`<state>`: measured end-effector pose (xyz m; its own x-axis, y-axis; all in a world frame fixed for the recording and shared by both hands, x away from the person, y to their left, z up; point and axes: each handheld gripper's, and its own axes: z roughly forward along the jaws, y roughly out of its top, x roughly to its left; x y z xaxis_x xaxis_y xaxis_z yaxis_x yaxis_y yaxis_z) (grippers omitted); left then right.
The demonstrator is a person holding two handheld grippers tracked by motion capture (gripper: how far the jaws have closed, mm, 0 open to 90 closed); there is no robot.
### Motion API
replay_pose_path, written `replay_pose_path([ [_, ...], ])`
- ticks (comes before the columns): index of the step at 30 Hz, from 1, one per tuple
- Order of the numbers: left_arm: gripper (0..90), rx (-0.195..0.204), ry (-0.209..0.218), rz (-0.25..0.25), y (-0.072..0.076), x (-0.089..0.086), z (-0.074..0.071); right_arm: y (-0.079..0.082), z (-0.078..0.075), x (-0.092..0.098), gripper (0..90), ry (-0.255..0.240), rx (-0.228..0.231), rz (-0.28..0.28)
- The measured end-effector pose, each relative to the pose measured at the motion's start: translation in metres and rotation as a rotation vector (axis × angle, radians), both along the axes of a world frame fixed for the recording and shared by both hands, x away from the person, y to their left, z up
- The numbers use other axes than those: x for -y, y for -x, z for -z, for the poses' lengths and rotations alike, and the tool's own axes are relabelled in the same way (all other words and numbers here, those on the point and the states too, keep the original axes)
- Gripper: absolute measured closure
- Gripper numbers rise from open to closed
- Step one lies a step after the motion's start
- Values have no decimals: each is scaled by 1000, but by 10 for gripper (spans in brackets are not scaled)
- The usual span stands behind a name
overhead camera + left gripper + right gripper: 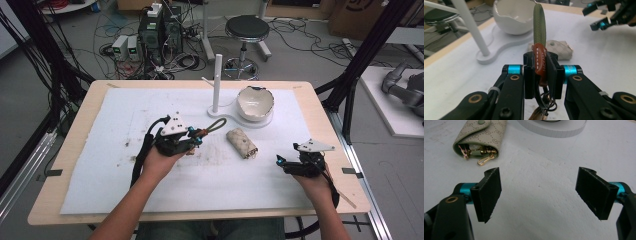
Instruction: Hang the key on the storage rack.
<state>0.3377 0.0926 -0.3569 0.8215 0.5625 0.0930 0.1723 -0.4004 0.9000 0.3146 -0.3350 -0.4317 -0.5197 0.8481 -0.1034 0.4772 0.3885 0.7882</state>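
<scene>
The right gripper (pixel 281 161) hovers with jaws wide apart above the tabletop (pixel 150 190). The left gripper (pixel 192 138) clamps a keychain strap (pixel 540 58), its green loop (pixel 216 124) pointing toward the key pouch (pixel 242 142) and white bowl (pixel 255 103).

The right gripper (pixel 537 195) hangs over a white mat (pixel 541 177) with its two black jaws spread wide apart and nothing between them. Beyond the left jaw, at upper left, lies a beige patterned key pouch (pixel 482 135), its open end showing gold clips (pixel 485 160). The curved rim of a white stand base (pixel 554 130) runs along the top edge.
</scene>
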Motion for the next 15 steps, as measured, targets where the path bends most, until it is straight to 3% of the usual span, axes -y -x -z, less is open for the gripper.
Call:
replay_pose_path([
  [6,778,47,6,-54,-15,-7,-24,-4,1,-6,212,-10,-4,-16],
  [15,777,75,43,-93,-36,-7,-51,-11,1,-14,212,-4,-9,-41],
])
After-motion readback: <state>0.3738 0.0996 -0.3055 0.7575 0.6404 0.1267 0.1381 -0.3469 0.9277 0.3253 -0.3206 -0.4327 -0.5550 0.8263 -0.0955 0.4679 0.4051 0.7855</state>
